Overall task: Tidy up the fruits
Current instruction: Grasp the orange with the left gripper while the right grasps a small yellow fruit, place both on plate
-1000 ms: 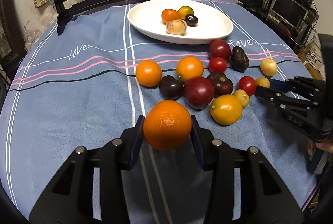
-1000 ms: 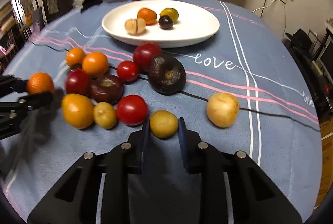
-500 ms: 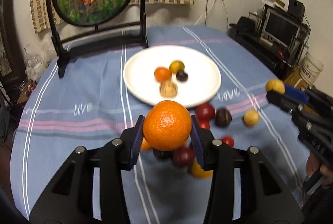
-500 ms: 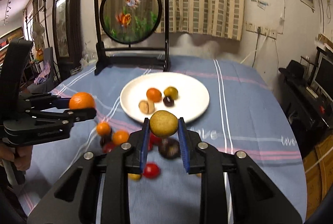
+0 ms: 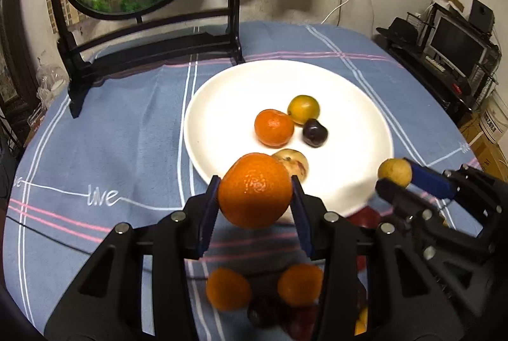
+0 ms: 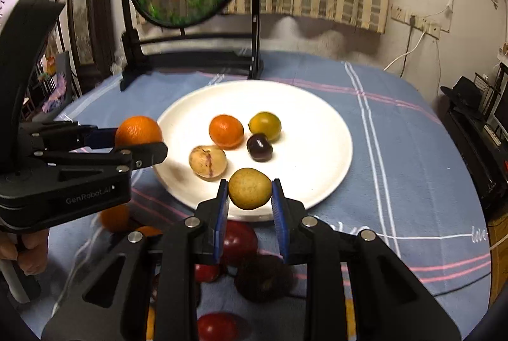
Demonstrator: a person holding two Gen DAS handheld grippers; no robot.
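The left gripper (image 5: 255, 192) is clamped on an orange (image 5: 255, 190), held above the near left edge of a white plate (image 5: 222, 93). The right gripper (image 6: 250, 190) is clamped on a small yellow-brown fruit (image 6: 250, 188) above the plate's near rim. The plate lies just ahead of both and holds four fruits. More fruit lies on the tablecloth (image 5: 111, 131) below.

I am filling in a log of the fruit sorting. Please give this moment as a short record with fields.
left gripper: shut on orange
right gripper: shut on yellow-brown fruit
plate: white, holds four fruits
on plate: small orange, yellow-green fruit, dark plum, pale fruit
tablecloth: blue, more fruits lie near the grippers
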